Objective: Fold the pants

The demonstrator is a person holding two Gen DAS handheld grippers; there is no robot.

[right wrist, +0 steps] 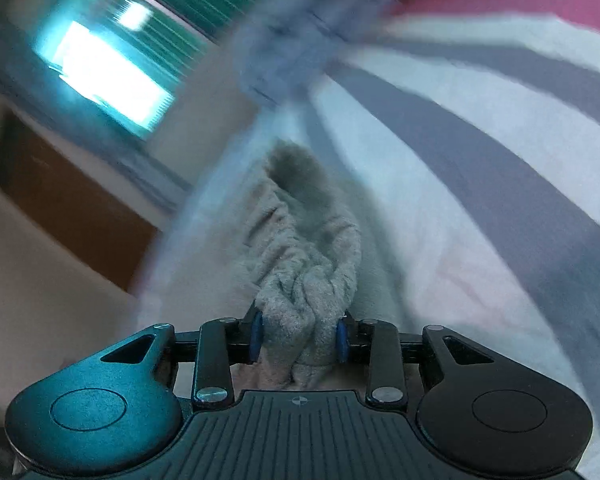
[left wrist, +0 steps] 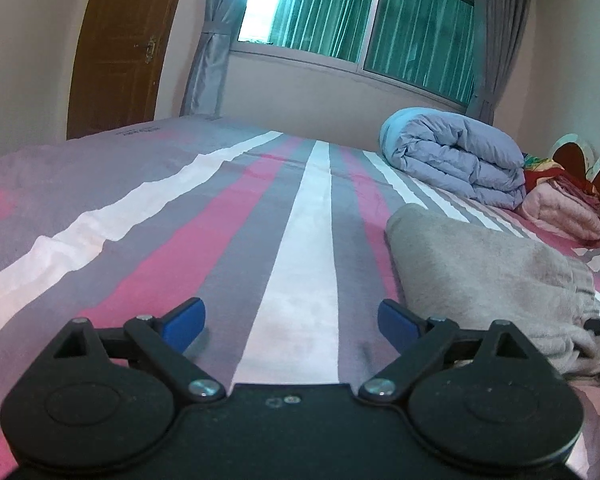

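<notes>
The pants (left wrist: 484, 276) are grey fleece and lie folded in a pile on the striped bed, to the right of my left gripper (left wrist: 292, 322). That gripper is open and empty, low over the sheet, with its blue pads wide apart. In the right wrist view my right gripper (right wrist: 300, 340) is shut on a bunched fold of the grey pants (right wrist: 300, 248). The cloth runs forward from the jaws over the sheet. This view is tilted and blurred.
The bed sheet (left wrist: 220, 240) has pink, grey and white stripes. A rolled blue duvet (left wrist: 456, 152) and folded pink bedding (left wrist: 556, 208) lie at the far right. A window, grey curtains and a brown door (left wrist: 120, 48) stand beyond the bed.
</notes>
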